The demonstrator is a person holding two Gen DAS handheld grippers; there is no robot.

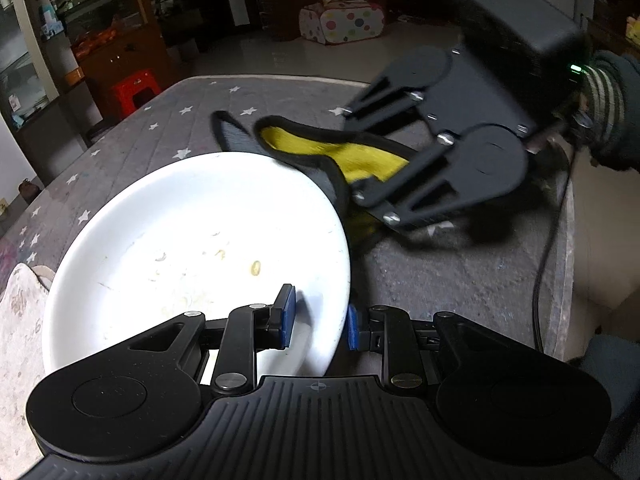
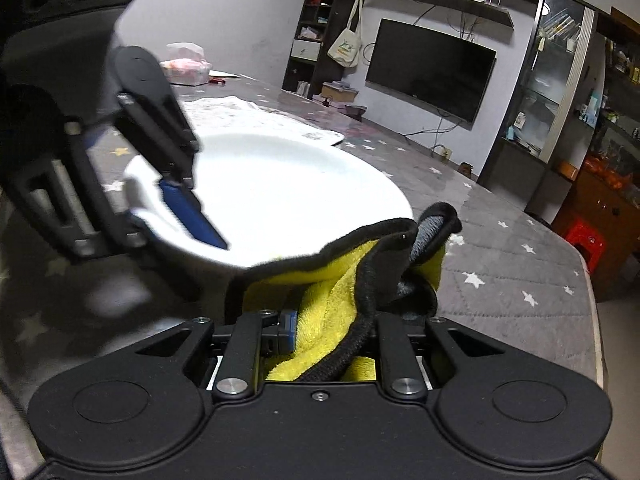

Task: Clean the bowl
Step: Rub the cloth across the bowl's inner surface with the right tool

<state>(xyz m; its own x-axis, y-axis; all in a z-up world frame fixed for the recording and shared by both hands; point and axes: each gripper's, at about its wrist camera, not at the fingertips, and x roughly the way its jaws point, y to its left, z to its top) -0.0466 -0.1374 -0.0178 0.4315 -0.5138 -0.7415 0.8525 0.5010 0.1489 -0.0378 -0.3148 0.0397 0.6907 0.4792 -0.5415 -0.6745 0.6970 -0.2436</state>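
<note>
Left gripper, nearest the lens, is clamped on the near rim of the bowl, one blue pad inside the rim, one outside. The grip looks meant to steady the dish, maybe tip it toward the cloth, so it won't slide when wiped. The bowl is white & shallow and sits on the table, w/ a grey star-print cover under it. Inside are pale yellowish food smears near the centre, so cleaning looks barely begun.

Just past the bowl's far-right rim, the right gripper has its jaws pinched together on a bunched cloth, yellow w/ black edging. The right wrist view shows the fabric wadded between the pads. The free end flops over the bowl's rim & touches it, or close to it; blur makes contact hard to call. Held by a fold, the cloth leaves a loose flap to drag across the dish. The gripper is angled down at the bowl, a person's sleeve behind it.

A pale patterned mat lies left of the bowl, partly under it. A black cable trails off the table's right edge.

Farther back: a red stool, shelving, and a spotted play tent on the floor.
</note>
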